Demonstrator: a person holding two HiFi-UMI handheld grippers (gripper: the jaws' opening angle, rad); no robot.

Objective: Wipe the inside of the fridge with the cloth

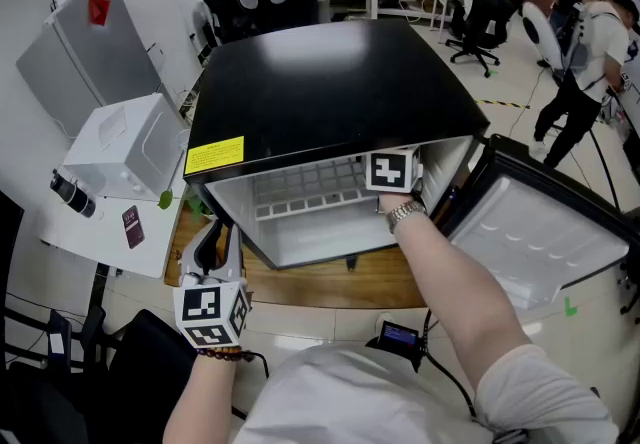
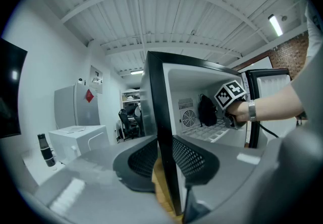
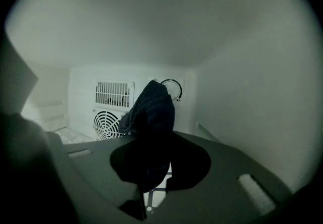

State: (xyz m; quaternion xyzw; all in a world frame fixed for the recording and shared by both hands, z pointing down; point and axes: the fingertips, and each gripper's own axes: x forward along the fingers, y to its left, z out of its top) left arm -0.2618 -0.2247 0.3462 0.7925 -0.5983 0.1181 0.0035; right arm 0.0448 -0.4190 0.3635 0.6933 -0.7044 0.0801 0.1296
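Black fridge [image 1: 330, 82] stands on worktop [image 1: 330, 284], with a bare strip along the front edge. Door [image 1: 545, 232] is swung open at the right. Inside: white grid shelf [image 1: 305, 194]; right tongs [image 3: 156, 161] clenched on dark cloth [image 3: 151, 109], near the back-wall fan grille [image 3: 107, 123]. Left tongs [image 2: 164, 156] clamp the fridge's front-left wall. Yellow label [image 1: 214, 154], text unreadable.

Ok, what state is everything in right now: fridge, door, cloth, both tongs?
Fridge: upright, interior exposed.
Fridge door: open wide.
Cloth: bunched, inside the fridge.
Right tongs: shut on the cloth.
Left tongs: clamped on the fridge's left front edge.
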